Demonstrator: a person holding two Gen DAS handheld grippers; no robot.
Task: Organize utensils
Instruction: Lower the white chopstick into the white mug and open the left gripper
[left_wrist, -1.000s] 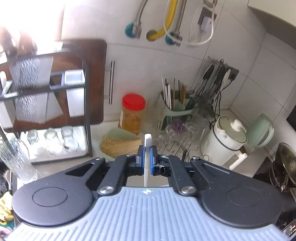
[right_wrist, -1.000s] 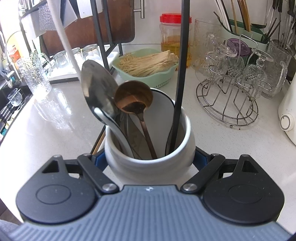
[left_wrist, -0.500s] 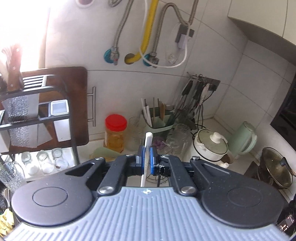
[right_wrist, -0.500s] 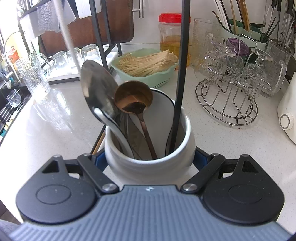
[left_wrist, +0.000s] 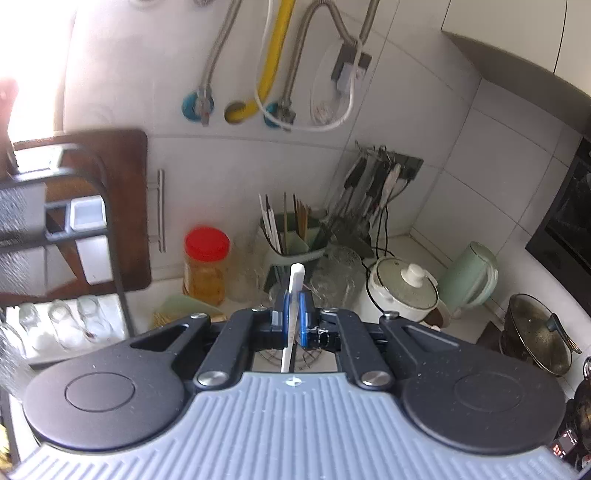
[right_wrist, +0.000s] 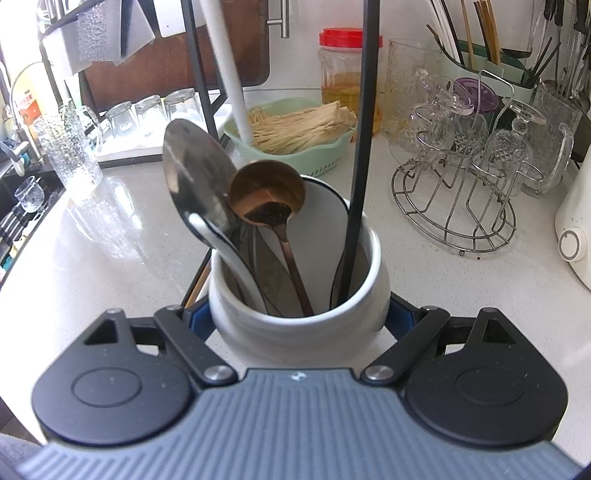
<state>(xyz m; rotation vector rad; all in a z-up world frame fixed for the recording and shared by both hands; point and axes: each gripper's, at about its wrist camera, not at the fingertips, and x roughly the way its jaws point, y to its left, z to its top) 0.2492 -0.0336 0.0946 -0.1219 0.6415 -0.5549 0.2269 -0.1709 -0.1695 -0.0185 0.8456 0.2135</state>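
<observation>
White speckled tabletop (right_wrist: 424, 280) runs back to a tiled wall. Right tool (right_wrist: 299, 314) clasps a white ceramic crock (right_wrist: 295, 325); its pads are hidden behind the crock. Inside stand three utensils: a steel spoon (right_wrist: 195, 177), a copper ladle (right_wrist: 266, 195) and a black handle (right_wrist: 360, 147) cut off above. Left tool (left_wrist: 291, 321) pinches a white handle (left_wrist: 293, 299), its lower end hidden.

One white crock (right_wrist: 299, 325) holding three utensils: one steel ladle (right_wrist: 195, 177), one copper ladle (right_wrist: 267, 197), one black handle (right_wrist: 360, 147); one red-lidded jar (right_wrist: 347, 70); one green basket (right_wrist: 317, 155); one wire glass rack (right_wrist: 454, 206); three upturned glasses (right_wrist: 151, 112); one lidded white pot (left_wrist: 404, 293); one green kettle (left_wrist: 469, 277).
</observation>
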